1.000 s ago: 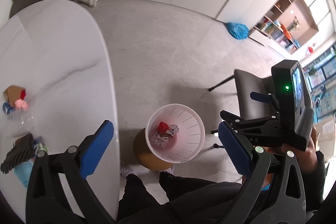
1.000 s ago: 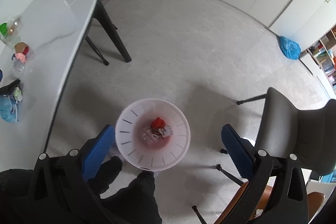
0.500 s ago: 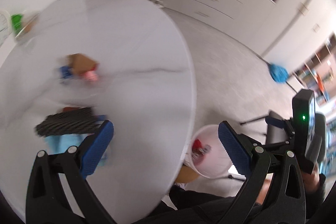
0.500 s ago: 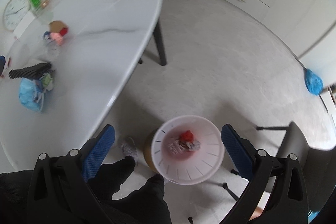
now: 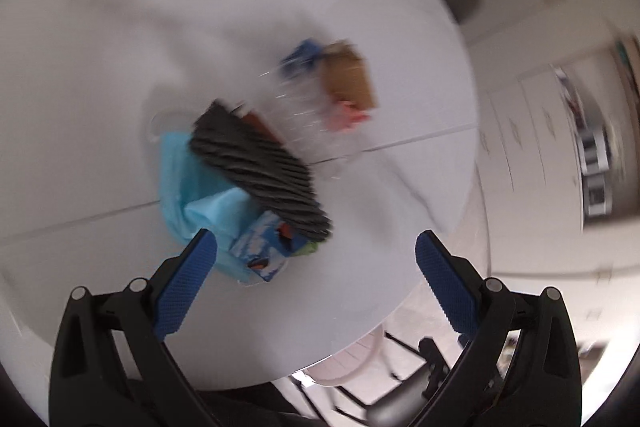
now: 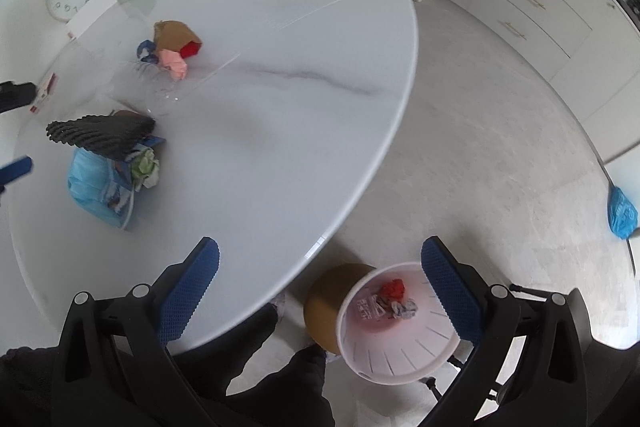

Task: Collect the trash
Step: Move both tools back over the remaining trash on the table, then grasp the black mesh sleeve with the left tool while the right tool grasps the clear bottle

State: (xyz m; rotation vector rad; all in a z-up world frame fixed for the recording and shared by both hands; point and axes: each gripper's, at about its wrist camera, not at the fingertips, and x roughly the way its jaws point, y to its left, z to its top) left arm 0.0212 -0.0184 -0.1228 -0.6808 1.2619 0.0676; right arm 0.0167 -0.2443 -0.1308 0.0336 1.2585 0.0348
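Right wrist view is showing the pink bin (image 6: 394, 327) at lower right already holding a few scraps, while two trash piles are sitting on the surface (image 6: 280, 99): blue bag cluster (image 6: 108, 179) at left, brown-and-pink cluster (image 6: 174, 47) at upper left. Left hand-held gripper (image 5: 316, 255) is hovering spread and empty over the blue bag cluster; right hand-held gripper (image 6: 320, 263) is hanging spread, empty too.

The left wrist view is motion-blurred; the table's trash pile (image 5: 256, 163) smears, its smaller pieces unidentifiable.
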